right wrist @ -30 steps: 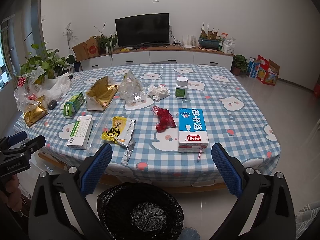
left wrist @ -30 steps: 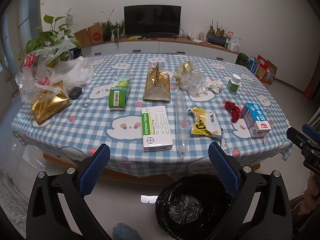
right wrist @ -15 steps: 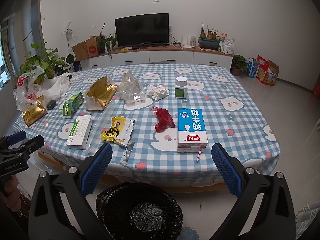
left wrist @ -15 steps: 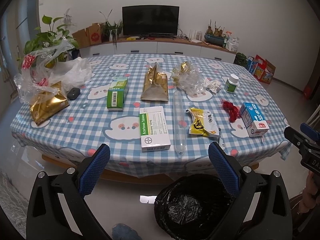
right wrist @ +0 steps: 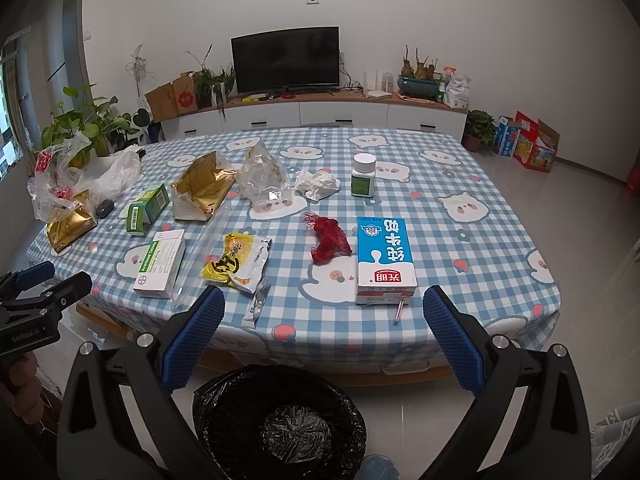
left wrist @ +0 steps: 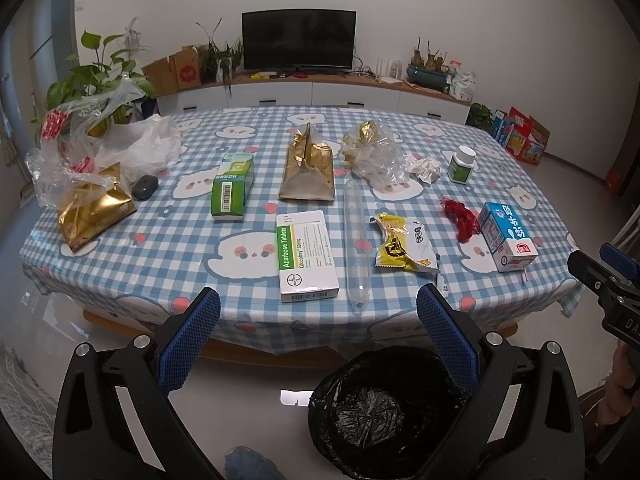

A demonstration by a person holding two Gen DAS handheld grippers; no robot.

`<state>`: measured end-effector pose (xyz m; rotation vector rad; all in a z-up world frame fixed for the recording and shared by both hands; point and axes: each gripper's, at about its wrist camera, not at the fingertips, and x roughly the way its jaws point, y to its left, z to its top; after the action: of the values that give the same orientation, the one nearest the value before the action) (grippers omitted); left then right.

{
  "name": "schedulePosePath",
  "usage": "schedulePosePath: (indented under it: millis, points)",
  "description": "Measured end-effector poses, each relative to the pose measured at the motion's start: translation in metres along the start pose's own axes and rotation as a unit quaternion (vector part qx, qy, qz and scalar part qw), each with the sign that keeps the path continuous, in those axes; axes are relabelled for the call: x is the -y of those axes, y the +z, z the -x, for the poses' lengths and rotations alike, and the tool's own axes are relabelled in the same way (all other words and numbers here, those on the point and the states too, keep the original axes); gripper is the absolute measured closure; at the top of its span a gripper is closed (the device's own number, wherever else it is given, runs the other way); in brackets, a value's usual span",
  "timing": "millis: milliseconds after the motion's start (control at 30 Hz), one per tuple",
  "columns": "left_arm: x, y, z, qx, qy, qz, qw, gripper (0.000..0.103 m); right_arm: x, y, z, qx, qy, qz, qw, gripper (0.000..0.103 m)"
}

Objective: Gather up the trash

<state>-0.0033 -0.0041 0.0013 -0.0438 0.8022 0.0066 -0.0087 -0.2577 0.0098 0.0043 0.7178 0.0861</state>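
Trash lies spread over a table [left wrist: 120,248] covered in a blue checked cloth, and a bin [left wrist: 384,412] lined with a black bag stands on the floor just in front of the near edge. The left gripper [left wrist: 318,320] hovers short of the table with its blue-padded fingers spread wide and nothing between them. The right gripper [right wrist: 324,316] does the same, wide open and empty, above the bin [right wrist: 280,420].

Nearest the left gripper lies a white tablet box [left wrist: 306,254], with a clear plastic tube [left wrist: 356,240] just beside it on the right and a yellow snack wrapper [left wrist: 402,246] beyond that. A red net scrap [left wrist: 460,218] and a blue and white milk carton [left wrist: 506,236] sit toward the right end. Farther back are a green box [left wrist: 234,184], a gold bag [left wrist: 308,170], crumpled clear plastic [left wrist: 376,152], a wad of white paper [left wrist: 424,168] and a small pill bottle [left wrist: 462,164]. At the left end, a second gold bag [left wrist: 92,212] rests against loose plastic bags [left wrist: 80,140].

From the right wrist view, the milk carton [right wrist: 384,260] lies flat just ahead of the open fingers, with the red net scrap [right wrist: 328,236] touching its left side.
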Motion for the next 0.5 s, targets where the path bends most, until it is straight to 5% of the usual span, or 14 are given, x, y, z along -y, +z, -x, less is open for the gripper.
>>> schedulePosePath:
  millis: [500]
  points:
    - [-0.0002, -0.0003, 0.0001, -0.002, -0.002, 0.001, 1.0000, 0.007, -0.0002, -0.0004, 0.0003, 0.001, 0.000, 0.000, 1.000, 0.008]
